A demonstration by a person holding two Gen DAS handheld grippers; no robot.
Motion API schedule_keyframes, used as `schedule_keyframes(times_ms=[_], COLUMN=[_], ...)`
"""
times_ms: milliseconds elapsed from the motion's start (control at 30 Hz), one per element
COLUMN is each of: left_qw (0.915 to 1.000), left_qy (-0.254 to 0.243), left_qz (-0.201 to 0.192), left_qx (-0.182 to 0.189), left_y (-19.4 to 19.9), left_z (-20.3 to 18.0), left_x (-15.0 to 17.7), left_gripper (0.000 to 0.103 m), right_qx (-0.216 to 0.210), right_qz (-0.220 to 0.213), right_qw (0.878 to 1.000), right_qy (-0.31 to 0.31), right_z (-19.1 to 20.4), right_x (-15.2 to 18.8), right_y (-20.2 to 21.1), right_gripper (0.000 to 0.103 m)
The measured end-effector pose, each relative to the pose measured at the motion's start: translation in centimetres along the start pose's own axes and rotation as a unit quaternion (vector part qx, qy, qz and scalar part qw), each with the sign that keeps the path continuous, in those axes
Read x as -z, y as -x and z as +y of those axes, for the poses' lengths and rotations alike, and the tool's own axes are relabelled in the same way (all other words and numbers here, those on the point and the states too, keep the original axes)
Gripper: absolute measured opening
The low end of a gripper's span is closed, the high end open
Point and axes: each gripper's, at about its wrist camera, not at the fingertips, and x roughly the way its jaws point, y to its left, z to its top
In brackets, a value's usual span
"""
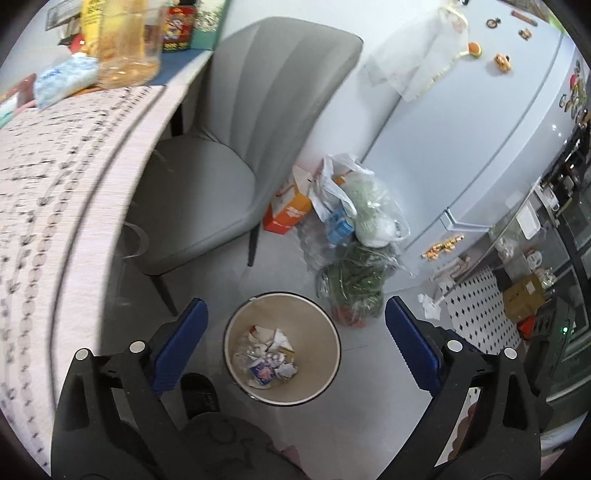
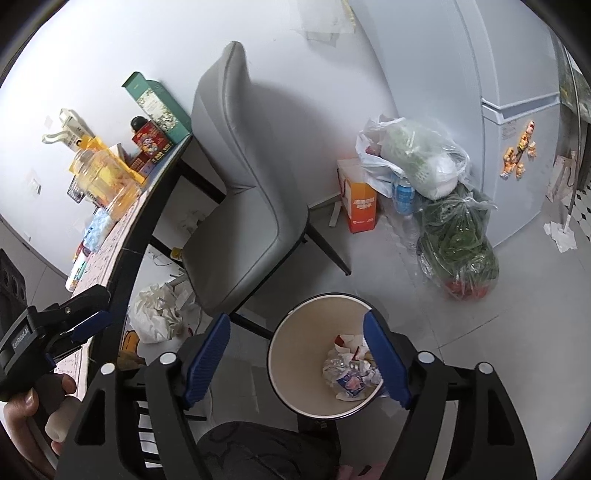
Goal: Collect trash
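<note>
The left gripper (image 1: 295, 343) hangs above the waste bin (image 1: 236, 317) with its blue pads spread as wide as they go and nothing between them or touching them. The bin stands on the floor just beside the grey chair (image 1: 236, 147), and the crumpled trash (image 1: 267, 360) lies heaped at its bottom. In this view the table (image 1: 55, 192) edge is smeared by blur, and its patterned cloth cannot be read. A red box (image 1: 179, 26) at the table's far end is cut off at the top.

From the right wrist, the right gripper (image 2: 295, 360) is also parted and empty, its far pad crossing in front of the bin's inner wall (image 2: 295, 354) and hiding part of the trash (image 2: 349, 373). The left gripper (image 2: 79, 314) shows at the table edge, left of the bin, held by a hand (image 2: 33, 410); its white label is too small to read. An orange carton (image 2: 360, 205) beyond the bin bears writing that stays illegible.
</note>
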Motion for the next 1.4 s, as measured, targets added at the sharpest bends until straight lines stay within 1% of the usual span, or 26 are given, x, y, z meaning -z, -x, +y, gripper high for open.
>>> schedule_keyframes(times_ms=[167,200,233,300,400,500,567,667,800,1100,1200,1400], left_qw=[0.9995,0.9993,0.9990,0.9985,0.9975,0.9964,0.9952,0.9929,0.9896,0.9822,0.9777,0.9700], left_qy=[0.009,0.011,0.014,0.016,0.020,0.022,0.024,0.022,0.034,0.056,0.060,0.069], left_qz=[-0.028,-0.033,-0.040,-0.048,-0.059,-0.071,-0.083,-0.101,-0.122,-0.158,-0.176,-0.201], left_qx=[-0.011,-0.013,-0.017,-0.022,-0.034,-0.041,-0.045,-0.058,-0.067,-0.084,-0.097,-0.118], left_y=[3.6,4.3,5.3,6.4,8.6,11.2,12.8,15.1,18.5,24.6,26.8,30.5], left_z=[2.0,2.3,2.8,3.4,4.3,5.3,5.8,6.6,7.9,9.3,9.6,10.1], left_x=[0.5,0.6,0.7,0.9,1.3,1.6,1.8,2.2,3.0,5.1,6.2,8.7], left_gripper=[0.097,0.097,0.097,0.097,0.097,0.097,0.097,0.097,0.097,0.097,0.097,0.097], right_qx=[-0.015,-0.019,-0.021,-0.023,-0.029,-0.028,-0.033,-0.045,-0.055,-0.082,-0.087,-0.093], right_qz=[-0.008,-0.009,-0.010,-0.012,-0.008,0.002,-0.003,-0.011,-0.016,0.000,0.002,-0.001], right_qw=[1.000,0.999,0.999,0.999,0.998,0.995,0.992,0.990,0.987,0.975,0.970,0.964], right_qy=[0.019,0.027,0.031,0.038,0.056,0.100,0.123,0.132,0.152,0.207,0.228,0.250], right_z=[2.5,3.4,4.0,5.3,7.5,10.6,12.7,14.7,17.0,22.3,24.0,25.7], right_x=[-0.1,-0.1,-0.1,-0.2,-0.3,-0.1,0.1,0.3,0.8,2.8,3.6,4.9], right_y=[1.1,1.4,1.6,2.1,3.0,3.9,4.8,6.1,7.6,10.8,11.8,14.0], right_gripper=[0.084,0.087,0.092,0.095,0.095,0.095,0.095,0.095,0.095,0.095,0.095,0.095])
